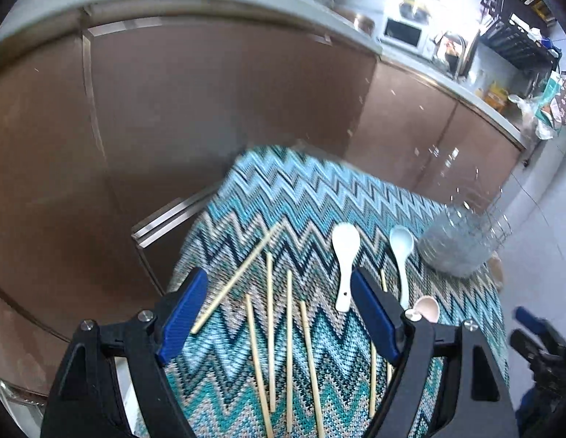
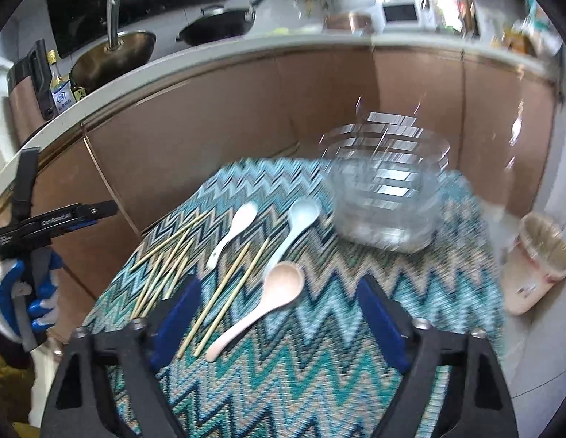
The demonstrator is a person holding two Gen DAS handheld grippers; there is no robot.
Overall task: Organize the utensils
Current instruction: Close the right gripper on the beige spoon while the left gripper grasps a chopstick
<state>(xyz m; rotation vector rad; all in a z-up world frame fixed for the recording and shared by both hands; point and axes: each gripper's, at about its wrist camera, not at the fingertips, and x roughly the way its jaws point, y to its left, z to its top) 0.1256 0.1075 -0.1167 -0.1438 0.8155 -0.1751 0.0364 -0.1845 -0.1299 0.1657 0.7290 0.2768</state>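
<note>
Several wooden chopsticks (image 1: 270,328) lie scattered on a blue zigzag tablecloth (image 1: 319,197). My left gripper (image 1: 277,281) hovers over them, open, with nothing pressed between its blue pads. A white spoon (image 1: 345,266), a light blue spoon (image 1: 401,252) and a pink spoon (image 1: 427,308) lie to the right. In the right wrist view my right gripper (image 2: 279,284) stands open above the pink spoon (image 2: 275,292), its pads clear of it. Two chopsticks (image 2: 228,299) lie beside that spoon. The white spoon (image 2: 235,230) and blue spoon (image 2: 297,222) lie farther off.
A clear glass container (image 2: 388,189) stands at the table's far right. A pale bin (image 2: 538,259) sits on the floor beyond the right edge. Brown cabinet doors (image 1: 210,109) under a counter (image 2: 210,62) close the far side. A gloved hand (image 2: 23,292) holds the left gripper.
</note>
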